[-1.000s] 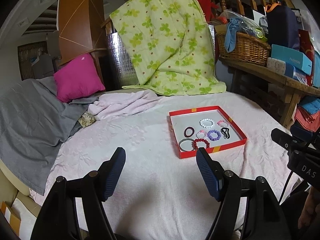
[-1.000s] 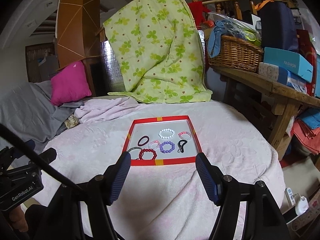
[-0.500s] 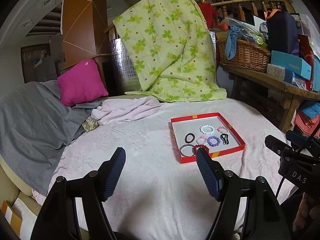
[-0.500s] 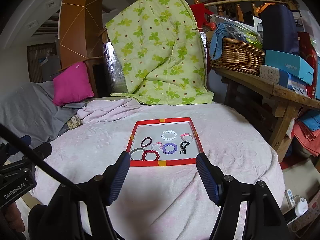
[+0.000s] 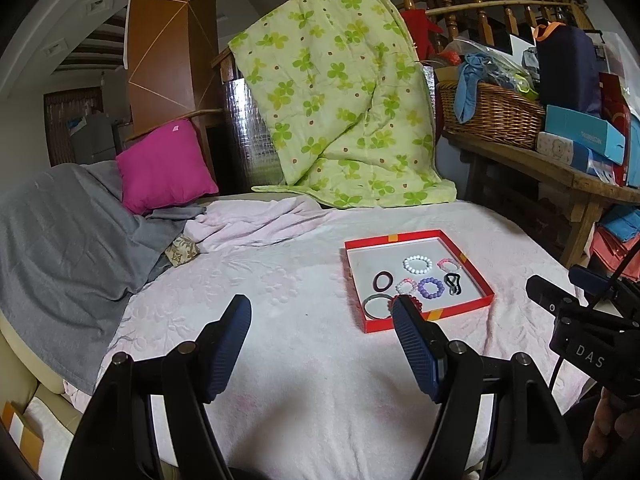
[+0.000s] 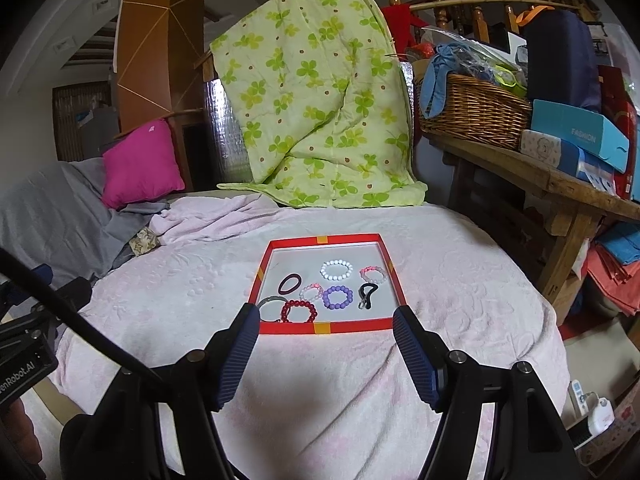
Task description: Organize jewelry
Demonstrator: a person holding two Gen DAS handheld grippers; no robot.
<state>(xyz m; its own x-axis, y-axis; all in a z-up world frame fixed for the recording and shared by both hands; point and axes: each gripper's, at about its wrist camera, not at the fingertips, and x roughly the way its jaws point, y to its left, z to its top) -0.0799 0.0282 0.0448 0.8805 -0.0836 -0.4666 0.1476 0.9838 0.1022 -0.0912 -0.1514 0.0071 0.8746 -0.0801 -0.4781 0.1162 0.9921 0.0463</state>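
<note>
A shallow red tray (image 6: 325,239) (image 5: 406,236) lies on a pale pink bedspread. Inside it are a white bead bracelet (image 6: 337,269), a purple bead bracelet (image 6: 338,297), a red bead bracelet (image 6: 298,311), a pink-and-white bracelet (image 6: 373,274), a dark hair tie (image 6: 290,283), a black hair tie (image 6: 367,295) and a grey-green bangle (image 6: 269,305). My right gripper (image 6: 322,316) hovers open just short of the tray's near rim, nothing between its fingers. My left gripper (image 5: 322,307) is open over bare bedspread left of the tray; its right finger hides part of the red bracelet.
A green clover quilt (image 6: 316,96) hangs behind the bed. A magenta pillow (image 5: 166,166) and grey blanket (image 5: 60,236) lie at left. A wooden bench (image 6: 560,184) with a wicker basket (image 6: 476,112) and boxes stands at right. The other handheld device shows at each frame's edge.
Both views have pulled back slightly from the tray, which now looks a little smaller and farther. The jaws of both grippers stand as they did.
</note>
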